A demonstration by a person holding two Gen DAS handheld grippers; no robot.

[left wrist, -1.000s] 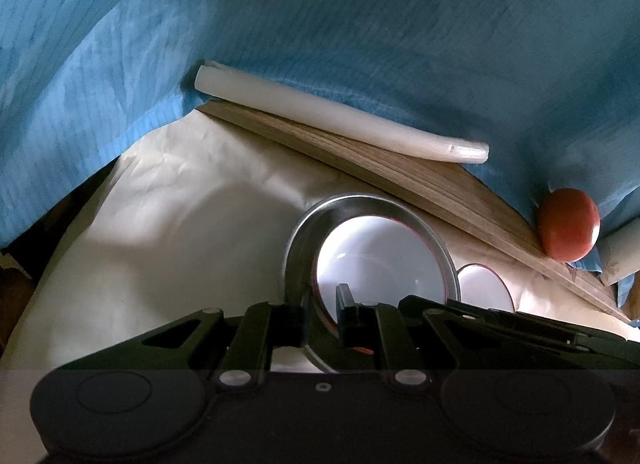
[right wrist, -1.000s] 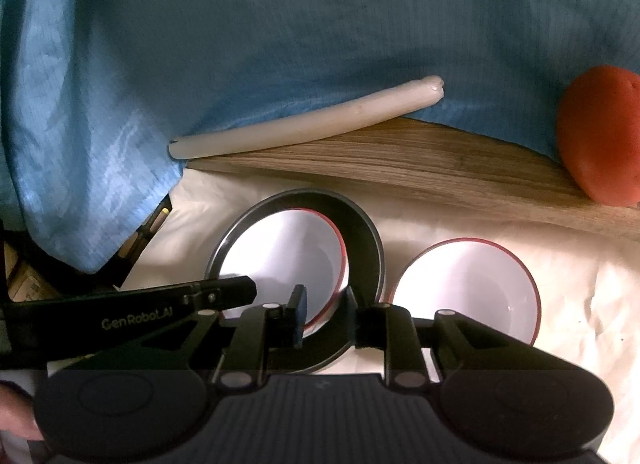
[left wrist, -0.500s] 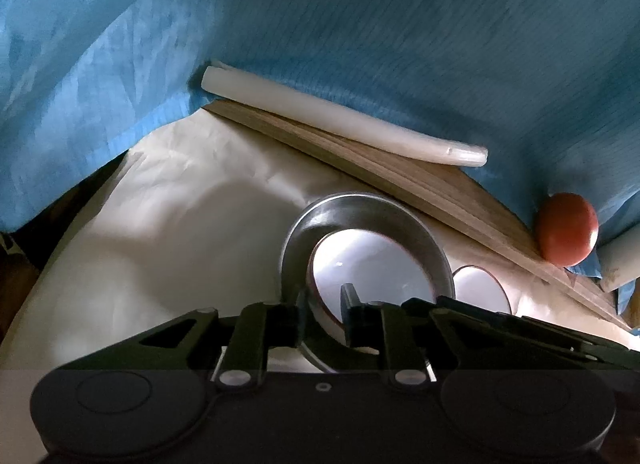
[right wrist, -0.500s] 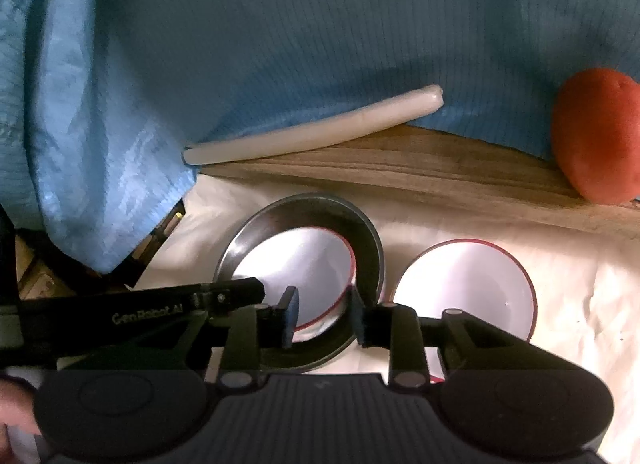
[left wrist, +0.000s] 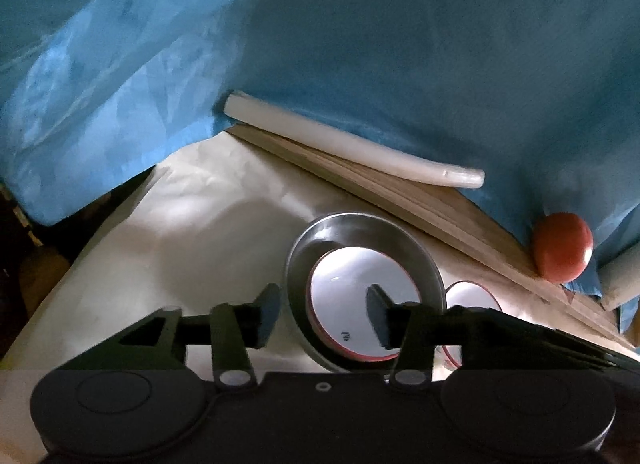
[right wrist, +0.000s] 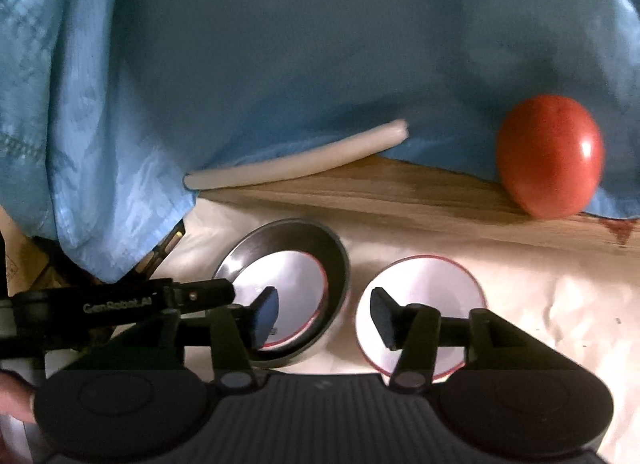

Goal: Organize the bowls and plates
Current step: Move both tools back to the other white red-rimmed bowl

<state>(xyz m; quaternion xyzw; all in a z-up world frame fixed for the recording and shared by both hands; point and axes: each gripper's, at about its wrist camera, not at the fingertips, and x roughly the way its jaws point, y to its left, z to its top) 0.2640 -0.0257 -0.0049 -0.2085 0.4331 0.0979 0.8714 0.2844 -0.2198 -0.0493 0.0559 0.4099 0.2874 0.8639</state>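
A metal plate (left wrist: 316,240) lies on the cream paper with a white red-rimmed bowl (left wrist: 348,296) inside it; both show in the right wrist view, plate (right wrist: 340,260) and bowl (right wrist: 292,280). A second white red-rimmed bowl (right wrist: 424,288) sits to its right, also visible in the left wrist view (left wrist: 468,296). My left gripper (left wrist: 320,316) is open, its fingers straddling the plate's near-left rim. My right gripper (right wrist: 324,316) is open and empty, fingers either side of the gap between plate and second bowl.
A wooden board (right wrist: 380,192) runs behind the dishes with a white tube (right wrist: 304,160) and a red tomato (right wrist: 550,154) on it. Blue cloth (right wrist: 320,44) hangs behind. The cream paper (left wrist: 180,232) covers the table to the left.
Both grippers opened, letting go of the metal plate's rim, and pulled back slightly. The plate with its bowl rests on the paper.
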